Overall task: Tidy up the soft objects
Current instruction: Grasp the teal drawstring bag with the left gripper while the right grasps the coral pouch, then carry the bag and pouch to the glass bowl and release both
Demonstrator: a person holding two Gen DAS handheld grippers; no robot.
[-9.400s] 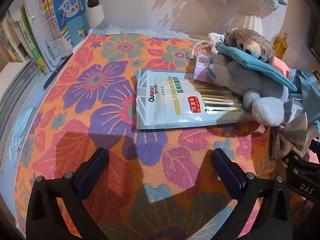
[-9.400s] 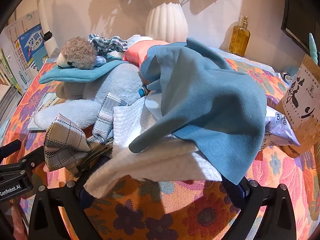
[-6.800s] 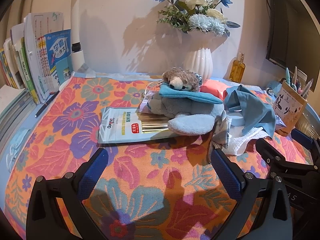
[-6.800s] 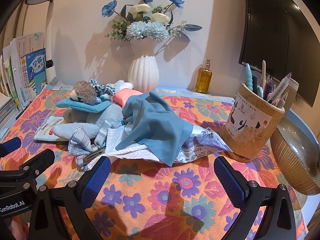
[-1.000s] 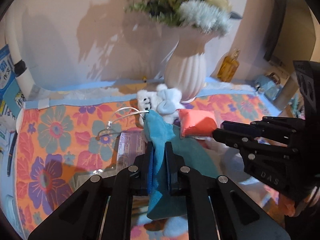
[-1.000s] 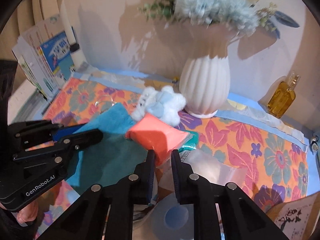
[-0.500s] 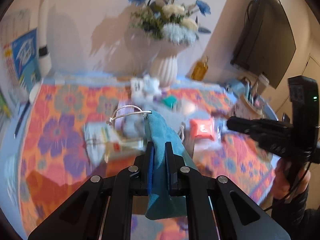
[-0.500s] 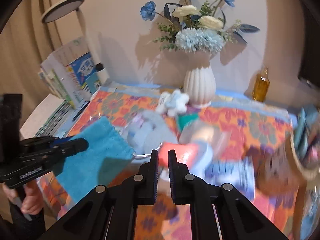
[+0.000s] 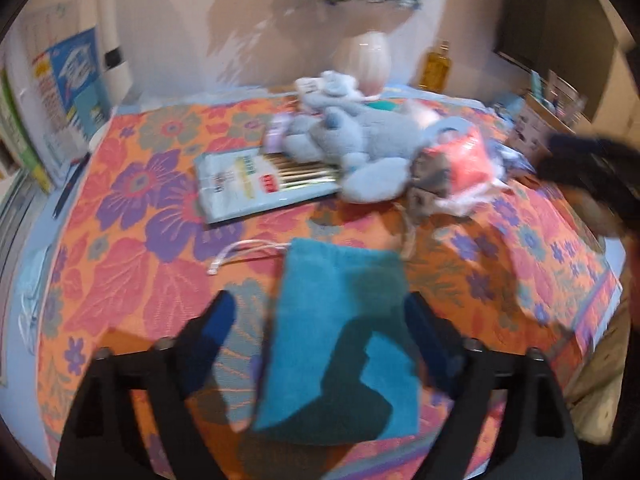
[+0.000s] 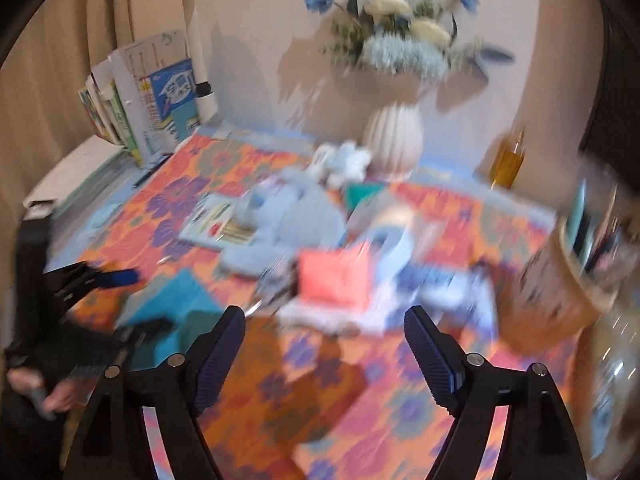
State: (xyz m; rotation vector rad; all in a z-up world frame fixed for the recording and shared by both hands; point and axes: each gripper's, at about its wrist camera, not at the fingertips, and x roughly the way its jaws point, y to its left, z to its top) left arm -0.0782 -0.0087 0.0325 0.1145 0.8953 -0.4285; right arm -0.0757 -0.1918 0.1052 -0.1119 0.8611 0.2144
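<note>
Left gripper [image 9: 316,320] jaws just opened wide; teal pouch [image 9: 340,344] lies between them, near the table's [image 9: 120,280] front edge. Right gripper [image 10: 324,336] also just opened, empty.

**Room and Background Layout**

The work surface is a table covered by a cloth [image 9: 132,216] with a large floral print in orange, purple, pink and grey-green. A pale blue strip [image 10: 256,134] borders its far edge. Behind it stands a plain, cream-coloured wall [image 10: 260,32], which carries soft shadows. A beige curtain [image 10: 60,64] hangs at the left of the right wrist view. A white desk lamp [image 10: 192,28] rises at the back left, with upright books [image 10: 152,100] just beside its post. A white ribbed vase [image 10: 394,136] of blue and white flowers stands against the wall. A dark screen [image 9: 556,24] occupies the right side. Both views are motion-blurred.
</note>
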